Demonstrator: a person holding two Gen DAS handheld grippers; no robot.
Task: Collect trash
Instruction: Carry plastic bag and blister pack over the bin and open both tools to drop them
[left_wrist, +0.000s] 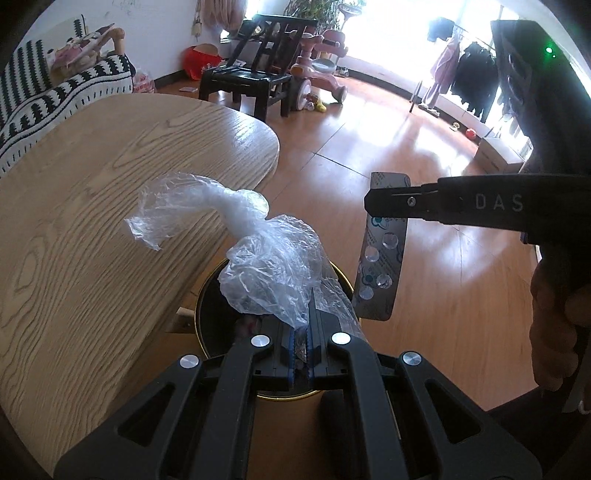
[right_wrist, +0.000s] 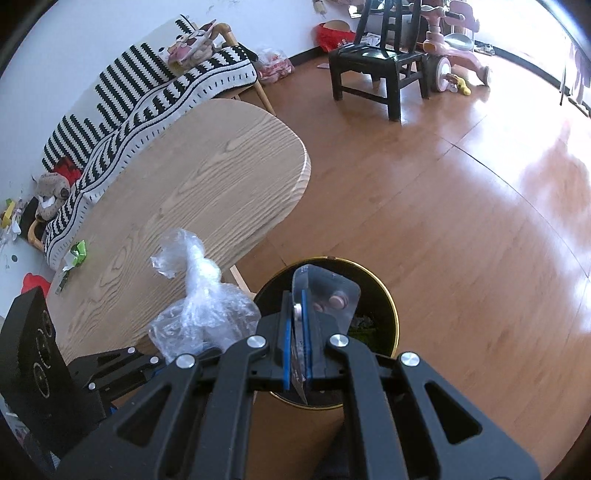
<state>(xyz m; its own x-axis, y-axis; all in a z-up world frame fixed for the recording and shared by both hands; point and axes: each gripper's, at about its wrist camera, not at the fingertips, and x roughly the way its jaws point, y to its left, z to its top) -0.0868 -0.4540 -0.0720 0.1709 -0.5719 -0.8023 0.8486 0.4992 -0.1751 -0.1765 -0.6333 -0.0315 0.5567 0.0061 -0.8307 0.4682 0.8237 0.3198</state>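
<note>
Taking the bin (right_wrist: 388, 314) as the landmark, a round dark bin with a gold rim standing on the wood floor just beside the near edge of the wooden surface (right_wrist: 192, 177), the trash sorts itself from left to right. Far to the bin's left, near the surface's edge by the striped sofa, a small green and white wrapper (right_wrist: 75, 254) lies uncollected. Closer in, the left gripper (left_wrist: 308, 332) has its jaws clamped tight on a crumpled clear plastic bag (left_wrist: 266, 258), pinched at its lower edge, with the rest billowing up over the bin's left rim and its twisted tail reaching out above the surface. That bag looks nearly weightless, soft and slippery; it holds no shape, so a pinch on a bunched fold seems the surest hold, and on release it may cling to the pads or drift wide. To the right, directly over the bin's mouth, the right gripper (right_wrist: 298, 339) is closed firmly on a blister pack of pills (right_wrist: 332, 295), gripped by one end while the other end hangs down toward the opening. This pack seems light but stiff and smooth, best pinched flat across the foil, and should drop straight.
</note>
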